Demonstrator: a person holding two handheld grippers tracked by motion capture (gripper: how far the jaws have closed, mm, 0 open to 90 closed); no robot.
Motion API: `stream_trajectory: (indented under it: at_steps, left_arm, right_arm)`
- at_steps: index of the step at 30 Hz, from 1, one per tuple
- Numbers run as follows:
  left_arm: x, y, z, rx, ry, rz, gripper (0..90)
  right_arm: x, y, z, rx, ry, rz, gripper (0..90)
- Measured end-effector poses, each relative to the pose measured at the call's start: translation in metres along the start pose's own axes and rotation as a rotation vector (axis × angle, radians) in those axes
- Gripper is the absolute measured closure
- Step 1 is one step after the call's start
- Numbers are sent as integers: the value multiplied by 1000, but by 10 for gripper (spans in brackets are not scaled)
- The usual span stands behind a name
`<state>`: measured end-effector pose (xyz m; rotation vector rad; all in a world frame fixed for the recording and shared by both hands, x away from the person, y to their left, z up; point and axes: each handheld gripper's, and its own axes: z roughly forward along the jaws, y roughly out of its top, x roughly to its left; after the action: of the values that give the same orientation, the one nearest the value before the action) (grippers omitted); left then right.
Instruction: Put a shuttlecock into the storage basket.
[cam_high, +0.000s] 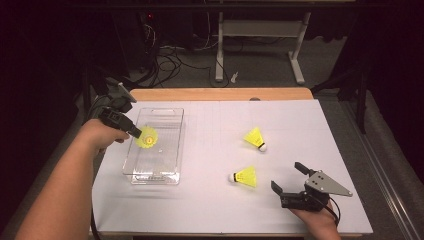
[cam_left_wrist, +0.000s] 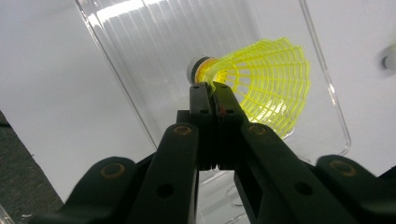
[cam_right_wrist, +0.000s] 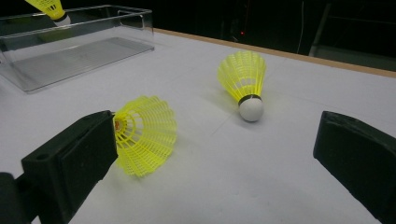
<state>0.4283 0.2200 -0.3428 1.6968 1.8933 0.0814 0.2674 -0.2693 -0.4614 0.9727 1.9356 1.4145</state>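
The left hand-held gripper is clamped on the mesh skirt edge of a yellow shuttlecock, holding it above the clear plastic tray at the left of the bench. In the left gripper view the jaws are pressed together just behind the cork, pinching the rim of the skirt. I'd judge the thing nearly weightless and springy: the lattice skirt gives under pressure and could crumple or slip out, so the firmer place to take hold is the neck beside the cork. It should drop softly and may bounce or roll in the tray.

The right hand-held gripper rests at the near right with its jaws wide apart and nothing between them. Two more shuttlecocks lie on their sides, one near it and one farther off.

The bench is covered in plain white sheet, smooth, with a wooden edge at the far side; beyond it the room is dark, with cables on the floor and a white table frame
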Motion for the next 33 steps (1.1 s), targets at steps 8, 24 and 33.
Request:
stream_trajectory:
  at_steps: [8,24,33]
  left_arm:
    - [-5,3,2,-3,-1,8,888]
    - [10,9,10,-36,41,-34,888]
    - [19,6,21,-31,51,-46,887]
  right_arm:
    - [0,0,1,1,0,3,2]
    - [-1,0,0,-1,1,2,2]
    - [-1,0,0,1,2,1,2]
